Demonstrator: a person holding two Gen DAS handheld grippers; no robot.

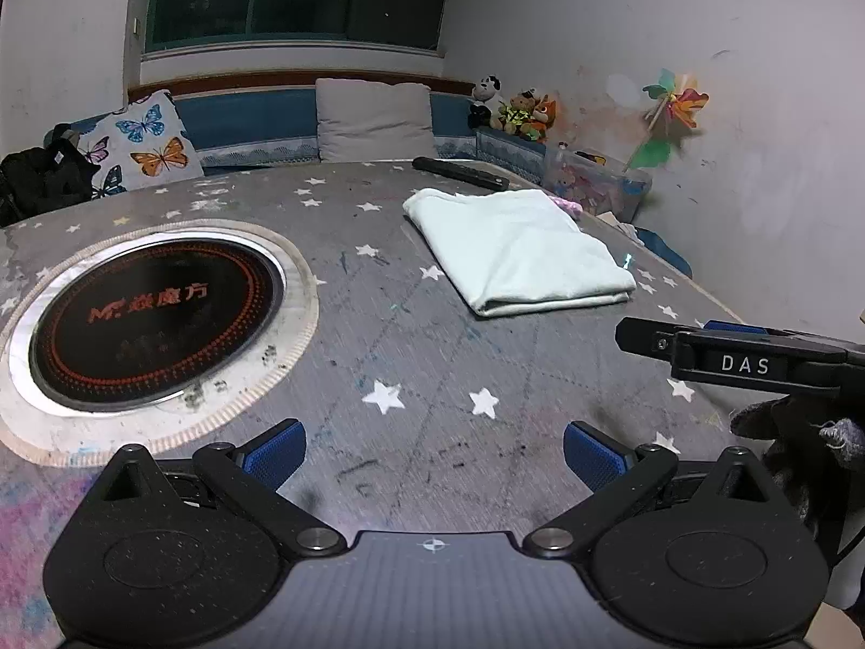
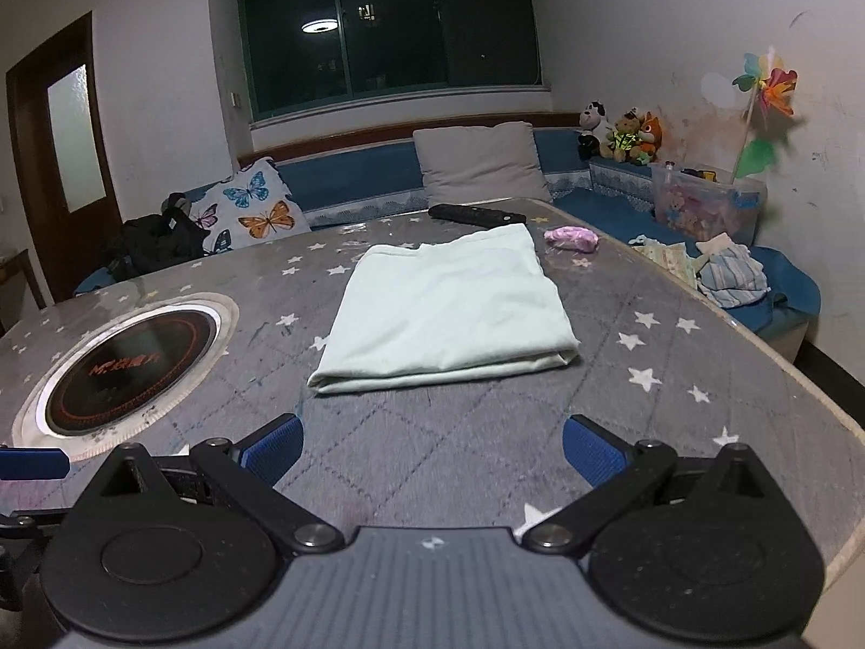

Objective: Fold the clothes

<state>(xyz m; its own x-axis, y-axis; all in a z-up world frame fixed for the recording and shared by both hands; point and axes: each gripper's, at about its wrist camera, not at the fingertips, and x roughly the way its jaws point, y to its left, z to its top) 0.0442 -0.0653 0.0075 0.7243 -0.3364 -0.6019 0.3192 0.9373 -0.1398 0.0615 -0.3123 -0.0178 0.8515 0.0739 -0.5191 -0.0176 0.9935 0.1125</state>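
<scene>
Since that pale green cloth [image 2: 448, 313] is already folded into a flat rectangle on the star-print surface [image 2: 676, 378], right of the round inset hob [image 2: 130, 362], it looks soft, light and floppy, so I'd pinch a corner of the thick near edge. Left hand-held gripper [image 1: 435, 454] and right hand-held gripper [image 2: 432, 451] both hover short of it, jaws wide, holding nothing. Count: one cloth, one hob, one remote [image 2: 476, 214], two grippers.

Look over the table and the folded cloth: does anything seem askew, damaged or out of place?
The pale green cloth lies folded but skewed, its far edge rumpled. The starred table cover is scuffed and stained, with grime around the inset cooktop. A remote and a pink bundle sit beyond the cloth.
</scene>
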